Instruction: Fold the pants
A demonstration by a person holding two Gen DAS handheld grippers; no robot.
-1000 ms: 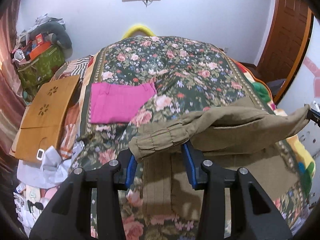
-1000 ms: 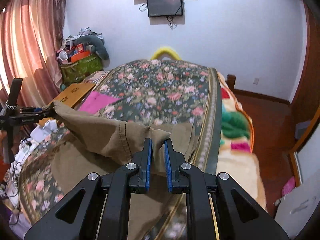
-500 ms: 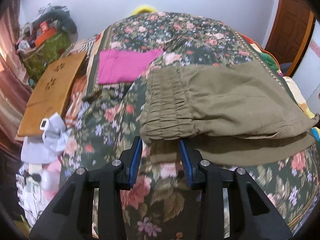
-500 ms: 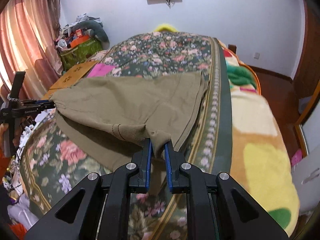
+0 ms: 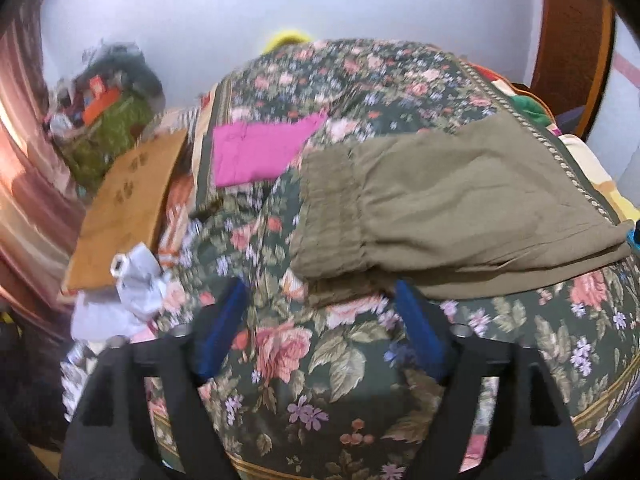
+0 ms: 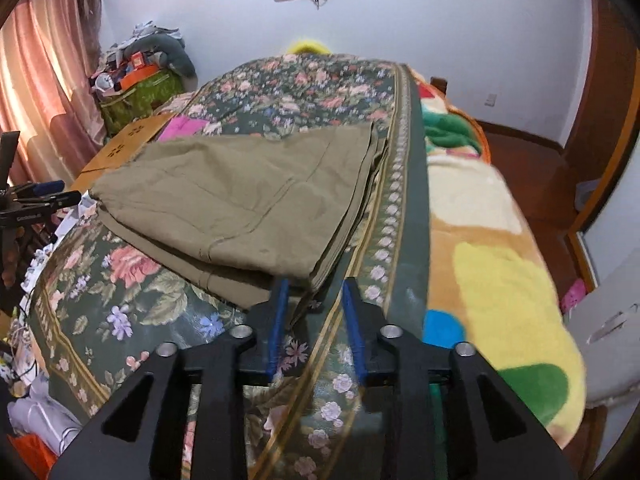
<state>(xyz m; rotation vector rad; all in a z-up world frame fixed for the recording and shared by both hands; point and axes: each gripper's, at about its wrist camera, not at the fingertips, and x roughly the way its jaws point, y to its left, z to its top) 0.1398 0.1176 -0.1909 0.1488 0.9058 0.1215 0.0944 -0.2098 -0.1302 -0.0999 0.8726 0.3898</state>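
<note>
Pants point(image 6: 240, 208) on bedspread point(image 6: 132, 304), pink cloth point(image 5: 256, 152) behind.

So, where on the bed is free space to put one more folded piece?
Free: the floral bedspread beyond the olive pants and the pink cloth, toward the wall. Also the near strip between the pants and the bed's front edge. Crowded: the left side, with the wooden board and white clutter.

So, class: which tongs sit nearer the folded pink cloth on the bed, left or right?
Left. The left tongs are at the waistband end of the olive pants, the side where the pink cloth lies. The right tongs are at the pants' opposite end, farther away.
</note>
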